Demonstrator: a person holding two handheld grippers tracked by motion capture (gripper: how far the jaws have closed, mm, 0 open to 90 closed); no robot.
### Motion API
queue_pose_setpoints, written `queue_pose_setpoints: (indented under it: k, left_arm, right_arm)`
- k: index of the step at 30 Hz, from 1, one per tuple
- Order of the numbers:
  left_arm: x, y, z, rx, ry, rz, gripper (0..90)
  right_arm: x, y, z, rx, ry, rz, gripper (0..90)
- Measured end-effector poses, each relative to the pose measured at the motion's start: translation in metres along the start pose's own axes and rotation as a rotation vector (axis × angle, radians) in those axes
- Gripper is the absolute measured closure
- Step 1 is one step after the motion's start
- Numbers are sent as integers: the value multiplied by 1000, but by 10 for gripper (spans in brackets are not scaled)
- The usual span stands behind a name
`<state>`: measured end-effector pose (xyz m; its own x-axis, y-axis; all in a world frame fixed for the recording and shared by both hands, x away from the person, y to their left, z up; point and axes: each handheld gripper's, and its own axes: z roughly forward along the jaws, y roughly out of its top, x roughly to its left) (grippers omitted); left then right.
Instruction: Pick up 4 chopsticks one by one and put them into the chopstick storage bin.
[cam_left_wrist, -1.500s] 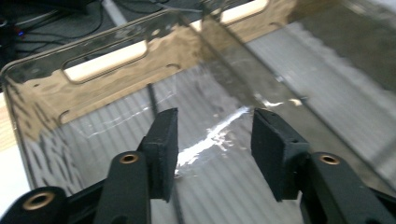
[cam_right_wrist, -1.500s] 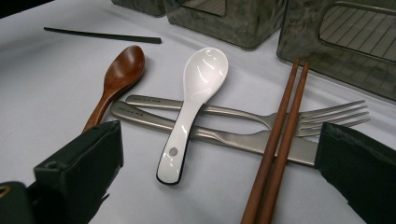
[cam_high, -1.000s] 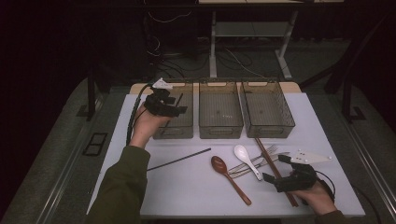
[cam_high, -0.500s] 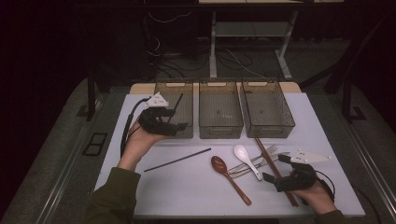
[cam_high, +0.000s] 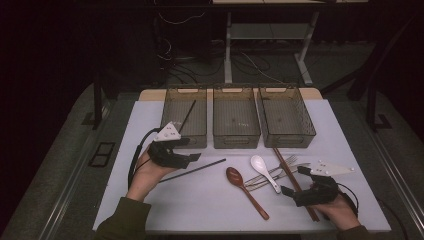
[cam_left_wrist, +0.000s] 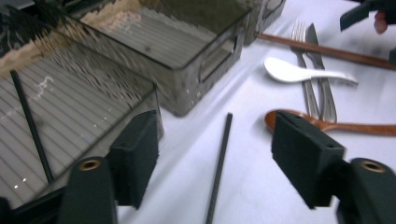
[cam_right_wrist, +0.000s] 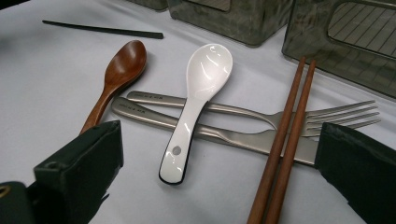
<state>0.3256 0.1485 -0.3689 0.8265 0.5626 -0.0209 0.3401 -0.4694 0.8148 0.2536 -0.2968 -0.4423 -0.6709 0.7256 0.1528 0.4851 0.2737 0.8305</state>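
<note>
Here, closest to you, your right gripper rests low on the white table with its matte black jaws spread and nothing between them. Just ahead of it, in the right gripper view, two slim reddish-brown wooden chopsticks lie side by side across a brushed steel fork and a steel knife. A glossy white ceramic spoon with a dark-rimmed handle end lies over both metal handles. Beside it lies a wooden spoon with a smooth oval bowl.

On your other side, your left gripper hovers over the table, its blocky jaws open; they have just been closing a little, with nothing pinched. Under the gap between them lies a thin, straight black chopstick, flat on the table and untouched, its far tip near the front of the left bin.

Farther off, three clear, smoke-tinted plastic bins with ribbed floors stand in a row: that left one, a middle bin and a right bin. A second black chopstick leans inside the left bin.
</note>
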Motion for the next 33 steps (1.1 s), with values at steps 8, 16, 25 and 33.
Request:
queue_pose_setpoints:
  k: [8,16,25,33]
  left_arm:
    - [-7,-24,2,2,-3,-4,461]
    - [-5,-34,13,62,-57,0,581]
    - [1,-42,18,104,-85,7,672]
    - [5,-46,25,140,-123,15,748]
  right_arm:
    - [1,0,-2,-3,-3,-5,10]
    - [2,1,-2,-6,-3,-18,10]
    - [2,1,-2,-3,-2,-22,10]
    - [3,1,0,4,0,-30,10]
